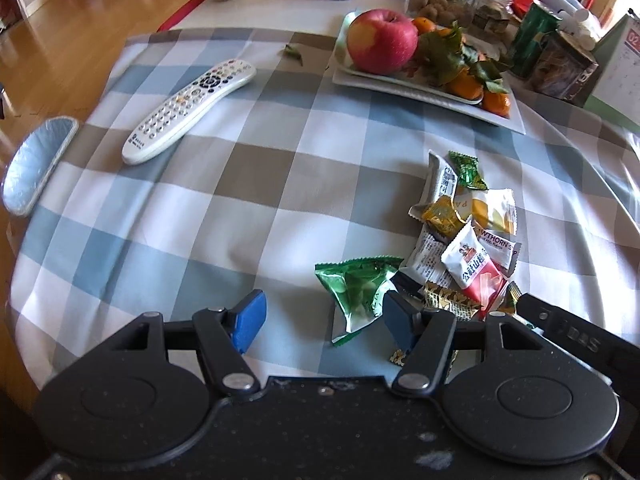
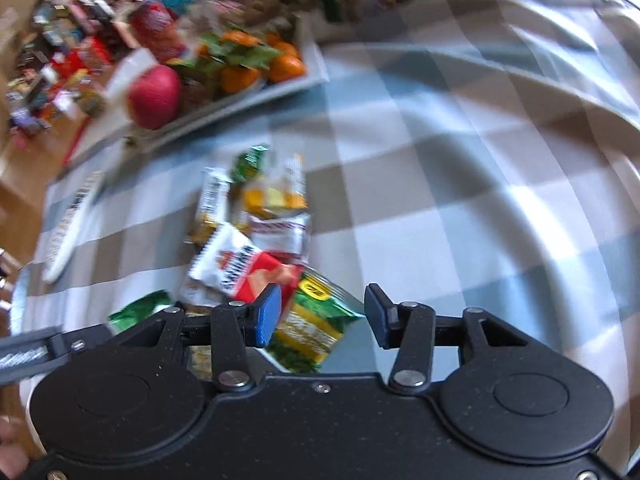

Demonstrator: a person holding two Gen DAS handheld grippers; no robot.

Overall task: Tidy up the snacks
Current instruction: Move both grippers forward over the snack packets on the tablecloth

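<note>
Checked tablecloth [image 1: 240,184]; left gripper [image 1: 324,316], right gripper [image 2: 320,314] angled steeply down, both agape over snack packets [image 1: 468,236].

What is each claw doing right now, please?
Left claw: open, holding nothing.
Right claw: open over a green snack packet, not gripping it.

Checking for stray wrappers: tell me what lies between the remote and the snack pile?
Only bare checked cloth lies between the remote and the snack pile, seen clearly in the left wrist view.
</note>
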